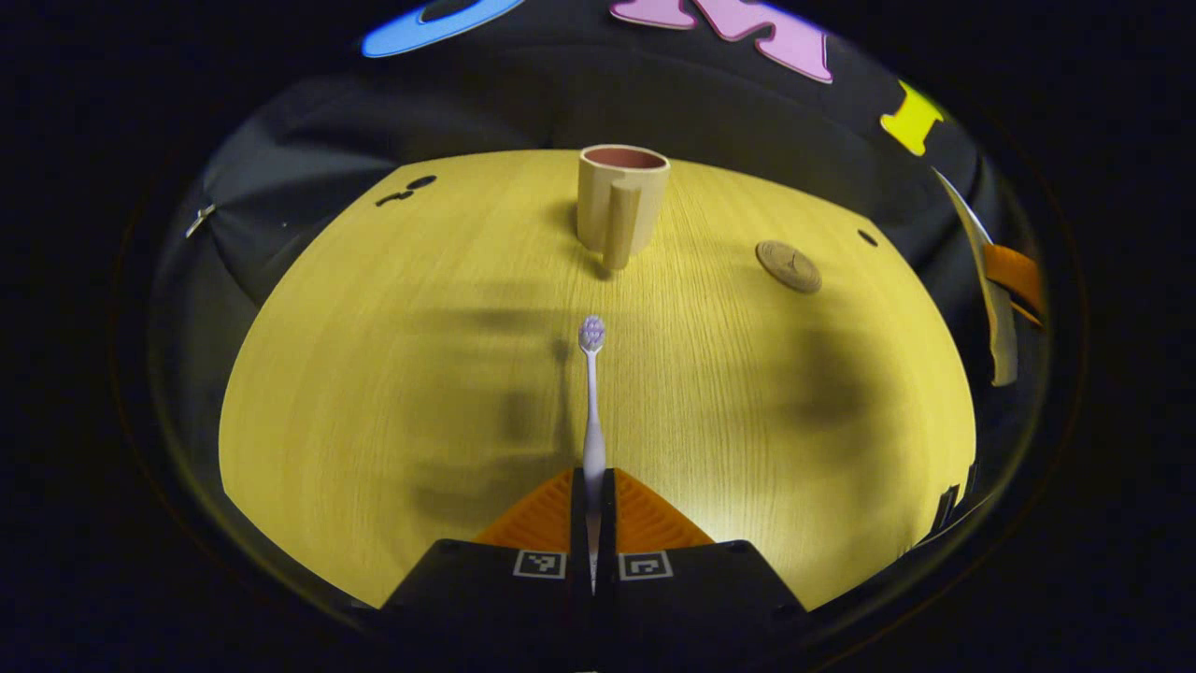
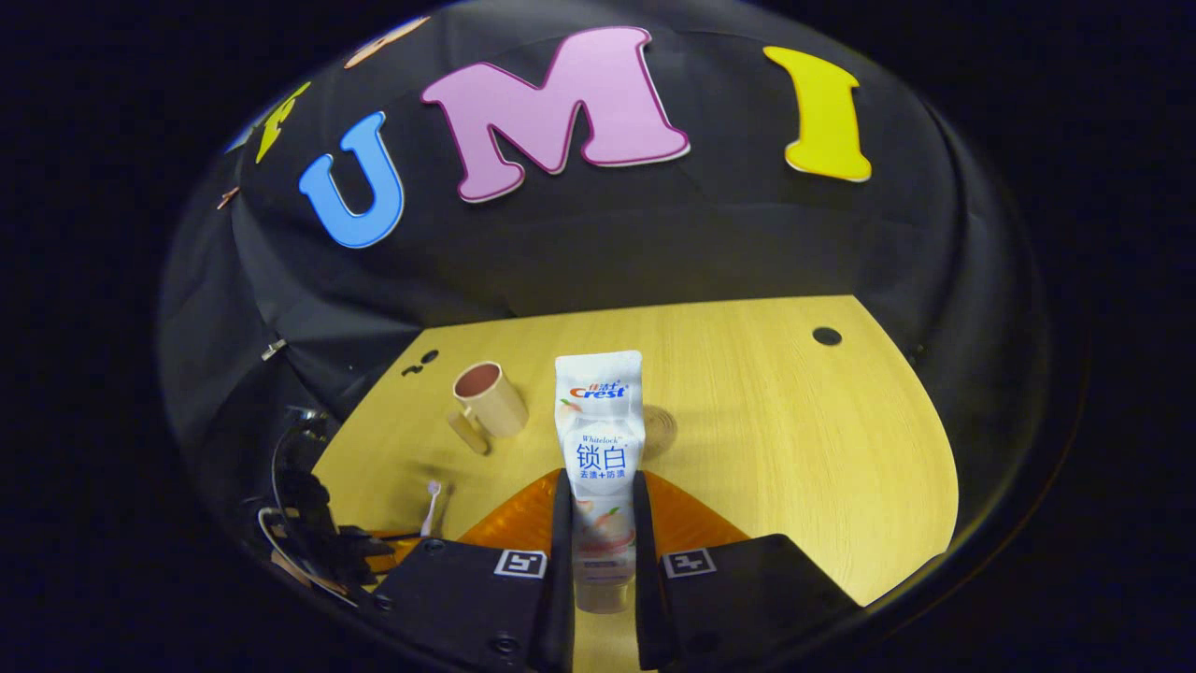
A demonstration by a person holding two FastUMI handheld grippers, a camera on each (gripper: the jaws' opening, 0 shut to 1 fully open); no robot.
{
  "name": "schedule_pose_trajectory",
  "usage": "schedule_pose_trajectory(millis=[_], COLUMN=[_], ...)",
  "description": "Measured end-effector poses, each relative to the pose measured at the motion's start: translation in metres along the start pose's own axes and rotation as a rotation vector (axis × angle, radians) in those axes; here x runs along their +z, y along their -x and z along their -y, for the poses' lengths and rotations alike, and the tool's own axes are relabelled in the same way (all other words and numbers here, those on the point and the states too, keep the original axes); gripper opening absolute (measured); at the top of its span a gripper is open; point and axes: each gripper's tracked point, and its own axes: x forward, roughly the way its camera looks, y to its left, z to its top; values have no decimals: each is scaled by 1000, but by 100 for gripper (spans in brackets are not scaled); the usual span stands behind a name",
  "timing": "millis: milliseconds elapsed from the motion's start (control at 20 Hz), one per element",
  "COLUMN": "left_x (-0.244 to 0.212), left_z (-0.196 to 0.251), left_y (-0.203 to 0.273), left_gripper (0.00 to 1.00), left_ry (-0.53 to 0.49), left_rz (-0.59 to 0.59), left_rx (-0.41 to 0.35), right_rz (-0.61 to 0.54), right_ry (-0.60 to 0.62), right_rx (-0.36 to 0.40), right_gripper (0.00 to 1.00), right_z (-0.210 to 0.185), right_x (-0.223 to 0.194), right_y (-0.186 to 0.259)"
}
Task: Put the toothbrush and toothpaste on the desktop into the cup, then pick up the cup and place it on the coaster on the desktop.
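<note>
Left gripper (image 1: 592,495): my jaws are closed on the toothbrush (image 1: 591,393) by its handle end, bristle head pointing far toward the cup (image 1: 620,201), which stands upright and open-mouthed on the desk (image 1: 374,374), so I judge the brush is lined up for dropping in. Coaster (image 1: 789,265): bare, right of the cup, apart from it. Right gripper (image 2: 602,523): my jaws clamp the toothpaste (image 2: 598,439) low on its body, held above the desk, cup far-left of it.

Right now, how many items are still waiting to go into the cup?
2: the toothbrush clamped in the left gripper, the toothpaste clamped in the right gripper.
</note>
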Motion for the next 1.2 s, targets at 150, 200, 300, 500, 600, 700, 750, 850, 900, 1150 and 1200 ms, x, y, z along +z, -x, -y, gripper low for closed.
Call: schedule_pose_trajectory(millis=[150,200,300,500,600,700,750,850,900,1150,1200], left_x=[16,20,28,44,48,55,59,71,79,110,116], left_z=[-8,-11,-18,-32,-38,-38,-37,-39,-39,-35,-34], left_y=[26,35,53,82,90,100,109,115,114,106,104], left_gripper=[6,6,6,6,6,6,6,6,6,6,6], left_ry=[51,67,101,171,190,195,189,182,194,234,235], left_rz=[98,121,164,235,256,292,319,376,395,476,487], left_rx=[-13,-12,-10,2,10,5,4,-9,-20,-71,-77], right_rz=[89,119,175,290,332,378,400,444,449,473,478], right_ry=[13,20,30,16,-4,-19,-17,8,25,57,70], right_rx=[60,79,116,160,186,208,213,203,192,220,223], right_gripper=[30,30,30,29,29,30,30,30,30,30,29], right_z=[-32,-42,-64,-102,-122,-138,-143,-149,-151,-167,-168], right_x=[41,54,78,113,122,124,124,118,111,86,79], right_y=[-24,-32,-52,-101,-127,-152,-166,-192,-206,-240,-243])
